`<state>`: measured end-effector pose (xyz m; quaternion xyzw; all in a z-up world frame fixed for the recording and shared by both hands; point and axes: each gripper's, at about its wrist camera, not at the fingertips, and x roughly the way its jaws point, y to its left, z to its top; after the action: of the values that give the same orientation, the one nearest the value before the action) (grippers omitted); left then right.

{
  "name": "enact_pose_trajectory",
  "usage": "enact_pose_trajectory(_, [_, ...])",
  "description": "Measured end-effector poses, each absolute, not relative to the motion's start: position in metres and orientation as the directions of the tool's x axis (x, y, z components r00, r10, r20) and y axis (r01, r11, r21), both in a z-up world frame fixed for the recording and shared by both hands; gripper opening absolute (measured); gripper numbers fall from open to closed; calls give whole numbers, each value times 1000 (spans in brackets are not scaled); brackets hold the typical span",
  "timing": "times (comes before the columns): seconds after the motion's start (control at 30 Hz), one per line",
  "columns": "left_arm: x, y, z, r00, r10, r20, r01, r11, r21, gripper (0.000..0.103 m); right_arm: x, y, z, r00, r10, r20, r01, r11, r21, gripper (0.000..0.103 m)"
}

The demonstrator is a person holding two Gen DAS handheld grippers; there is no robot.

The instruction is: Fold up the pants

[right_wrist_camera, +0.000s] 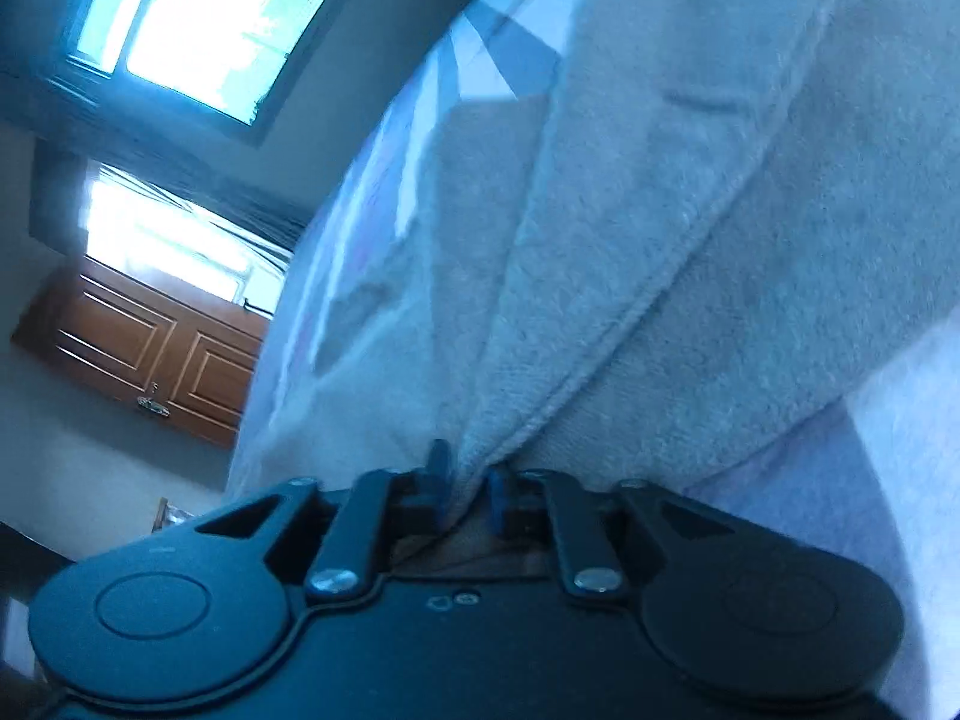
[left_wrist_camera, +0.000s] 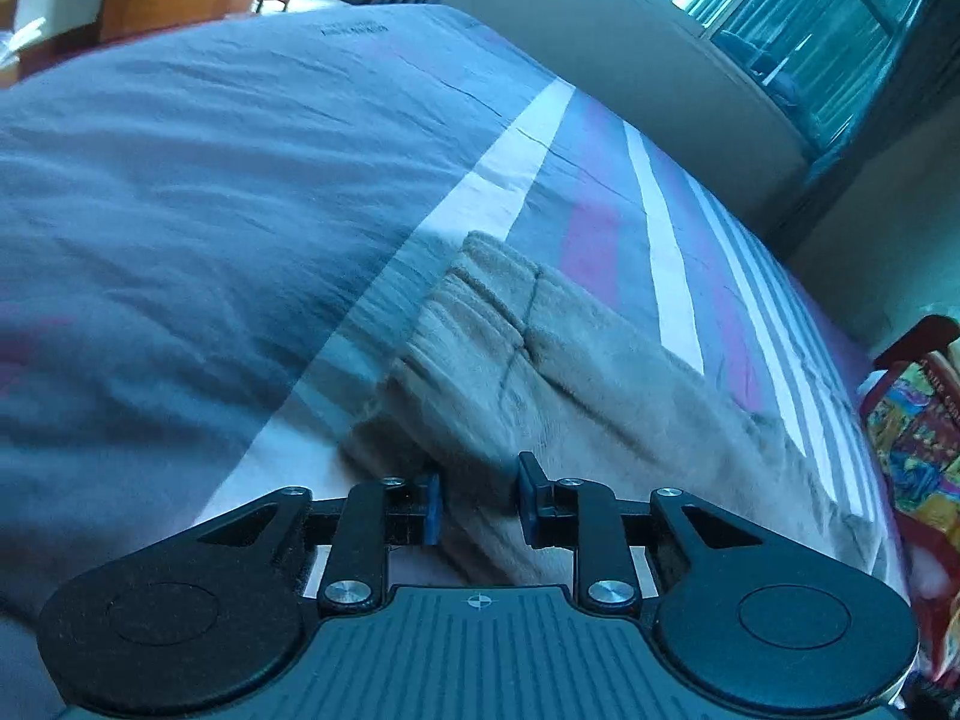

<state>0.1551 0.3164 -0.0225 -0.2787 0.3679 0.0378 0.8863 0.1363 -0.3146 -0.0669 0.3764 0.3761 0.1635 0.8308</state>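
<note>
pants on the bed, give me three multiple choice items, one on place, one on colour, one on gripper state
1. Where do the pants lie?
A. on the striped bedspread
B. on the wooden door
C. on the window sill

2. What colour are the pants?
A. bright red
B. beige
C. black

3. How does the right gripper stand?
A. wide open, away from any cloth
B. shut on the pants
C. out of view

Answers:
1 A, the left wrist view shows them spread across the stripes.
2 B, the fleecy cloth looks beige in both views.
3 B, its blue fingers pinch a seamed fold, while the left gripper has a gap with cloth in it.
</note>
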Motion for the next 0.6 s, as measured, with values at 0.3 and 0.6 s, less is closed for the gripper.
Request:
enact_pose_trajectory(0.3, [150, 280, -47, 712, -168, -682, -321, 787, -527, 37, 147, -415, -70, 807, 396, -439, 173, 552, 816, 35])
enact_pose_trajectory(0.6, [156, 273, -55, 690, -143, -710, -342, 799, -494, 37, 98, -416, -51, 838, 335, -431, 125, 651, 749, 4])
